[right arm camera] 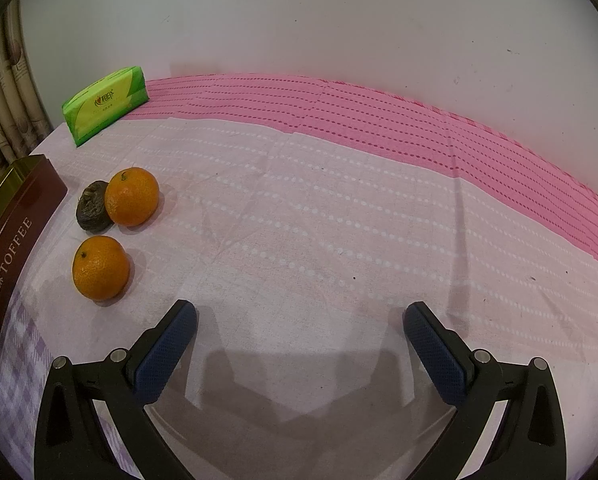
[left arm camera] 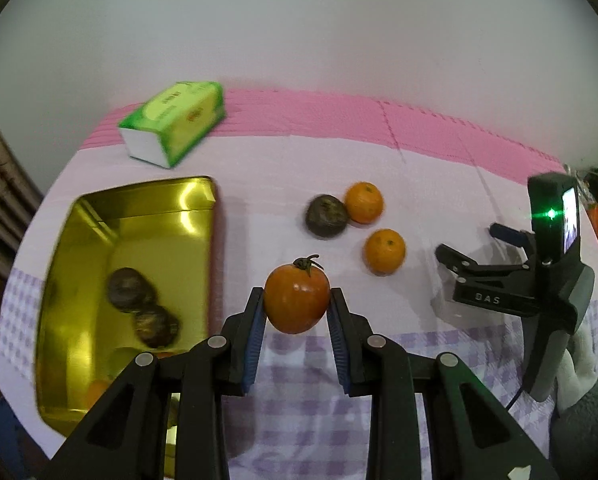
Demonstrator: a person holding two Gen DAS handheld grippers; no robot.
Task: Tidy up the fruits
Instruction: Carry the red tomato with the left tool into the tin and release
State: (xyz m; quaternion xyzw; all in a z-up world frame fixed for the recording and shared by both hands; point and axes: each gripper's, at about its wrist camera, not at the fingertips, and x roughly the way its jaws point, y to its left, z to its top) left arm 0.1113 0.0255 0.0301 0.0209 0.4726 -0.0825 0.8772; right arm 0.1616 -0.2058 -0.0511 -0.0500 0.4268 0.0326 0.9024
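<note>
Left gripper [left arm camera: 297, 306] nearest the lens, its blue pads clamped on either side of an orange-red tomato [left arm camera: 297, 300], green stem up; the fruit is lifted clear of the cloth, just right of the gold tin [left arm camera: 139, 200]. Step in hand, as I judge it: carrying the tomato to the tin. Next move calls for swinging it left over the near wall, lowering into a bare patch of the tin floor and letting go low, since a ripe tomato will bruise or roll if dropped. Right gripper [right arm camera: 299, 336] is parked over bare tablecloth [right arm camera: 339, 220], jaws spread wide, nothing between them; a white-gloved hand [left arm camera: 579, 360] holds it. Count on the cloth: two oranges [right arm camera: 101, 268] [right arm camera: 131, 196] and one dark wrinkled fruit [right arm camera: 93, 210], which touches the farther orange. In the tin: two dark fruits [left arm camera: 129, 290] [left arm camera: 155, 326] touching one another, plus something orange [left arm camera: 97, 394] at the near end, half hidden behind the gripper arm, kind unclear. One tomato, held. One green tissue pack [left arm camera: 175, 122] stands at the far edge, on the pink band of the cloth.
</note>
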